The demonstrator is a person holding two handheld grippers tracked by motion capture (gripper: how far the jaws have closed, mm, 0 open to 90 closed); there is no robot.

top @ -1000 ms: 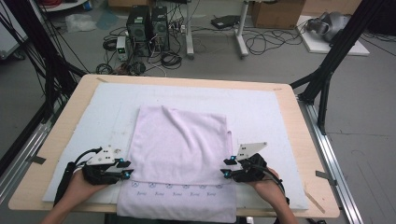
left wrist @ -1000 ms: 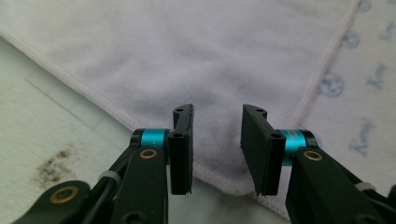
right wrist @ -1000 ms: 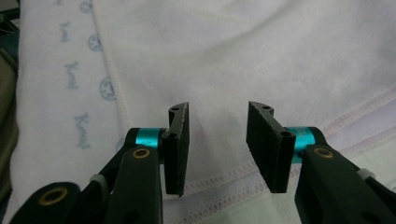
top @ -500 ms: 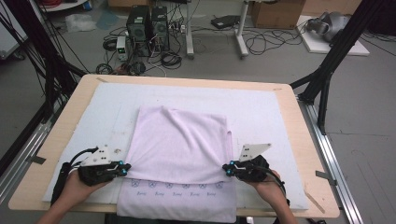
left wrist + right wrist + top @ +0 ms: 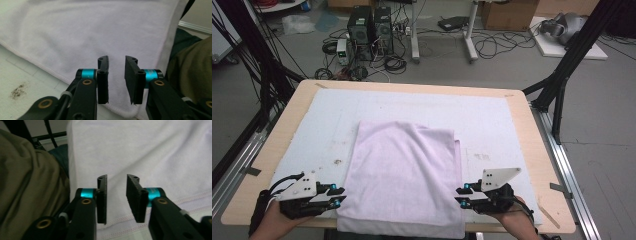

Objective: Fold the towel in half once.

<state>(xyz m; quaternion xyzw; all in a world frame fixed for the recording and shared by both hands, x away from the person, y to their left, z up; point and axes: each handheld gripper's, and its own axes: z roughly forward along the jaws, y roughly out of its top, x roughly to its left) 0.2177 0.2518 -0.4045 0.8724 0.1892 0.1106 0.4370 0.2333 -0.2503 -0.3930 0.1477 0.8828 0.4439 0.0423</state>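
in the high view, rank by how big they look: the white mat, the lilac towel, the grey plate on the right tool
1. white mat
2. lilac towel
3. grey plate on the right tool, smallest by far

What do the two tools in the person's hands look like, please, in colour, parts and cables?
Both are black. The left tool and the right tool each carry a pale grey three-cornered plate with dark dots on top and small blue lights near the front. In the gripper views, each has two flat black jaws, turquoise collars and brass-coloured rivets. A black cable loops from the left one. The forearms show no sleeves.
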